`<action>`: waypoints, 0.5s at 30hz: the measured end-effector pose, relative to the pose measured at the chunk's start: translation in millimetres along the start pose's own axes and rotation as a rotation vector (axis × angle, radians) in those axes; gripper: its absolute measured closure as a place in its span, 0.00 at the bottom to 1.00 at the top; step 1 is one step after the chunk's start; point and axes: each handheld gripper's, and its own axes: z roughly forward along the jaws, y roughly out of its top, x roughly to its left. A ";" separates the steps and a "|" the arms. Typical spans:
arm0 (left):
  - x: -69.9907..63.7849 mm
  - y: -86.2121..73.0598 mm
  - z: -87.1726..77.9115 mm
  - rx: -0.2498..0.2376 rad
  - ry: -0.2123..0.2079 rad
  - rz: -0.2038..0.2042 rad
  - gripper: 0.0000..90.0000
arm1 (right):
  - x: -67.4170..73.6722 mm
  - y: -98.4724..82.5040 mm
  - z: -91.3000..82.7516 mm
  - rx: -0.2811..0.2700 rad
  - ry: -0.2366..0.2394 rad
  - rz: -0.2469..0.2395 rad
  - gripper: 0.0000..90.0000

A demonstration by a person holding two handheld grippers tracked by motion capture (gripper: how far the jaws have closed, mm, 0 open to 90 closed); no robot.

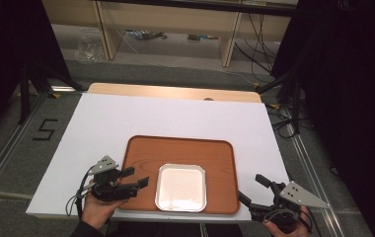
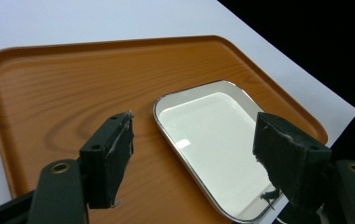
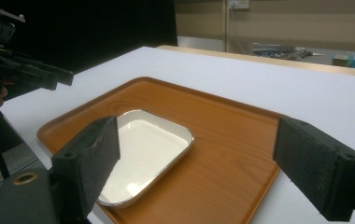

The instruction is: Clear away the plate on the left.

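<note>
The worktop (image 1: pixel 126 118) is covered with a white sheet, and a wood-grain tray (image 1: pixel 175 150) lies flat on its near half. Inside the tray, towards the near edge and slightly right of centre, sits the white dish (image 1: pixel 181 187): a shallow, square pan with rounded corners, a thin metallic rim and a glossy white interior, empty as far as I can see. I judge it light and rigid, probably enamelled metal, so it is likely to be slippery under my pads and liable to chip or ring if dropped. The walls are low and flared, so a grasp across the whole body is not practical; the rim is the place to take hold, one finger inside and one outside, preferably mid-side where the edge runs straight. My left gripper (image 1: pixel 135 178) hovers over the tray's near left corner, fingers (image 2: pixel 108 156) spread and holding nothing, aimed at the dish's left edge. My right gripper (image 1: pixel 253 190) hangs off the tray's near right corner, over the worktop, fingers (image 3: pixel 89 161) likewise spread wide and empty. The tray itself looks smooth, so the dish may slide when nudged.
</note>
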 end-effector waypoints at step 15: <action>2.1 -0.1 -17.7 -0.054 0.019 0.036 0.30 | 2.0 0.6 0.5 0.002 0.009 -0.012 0.18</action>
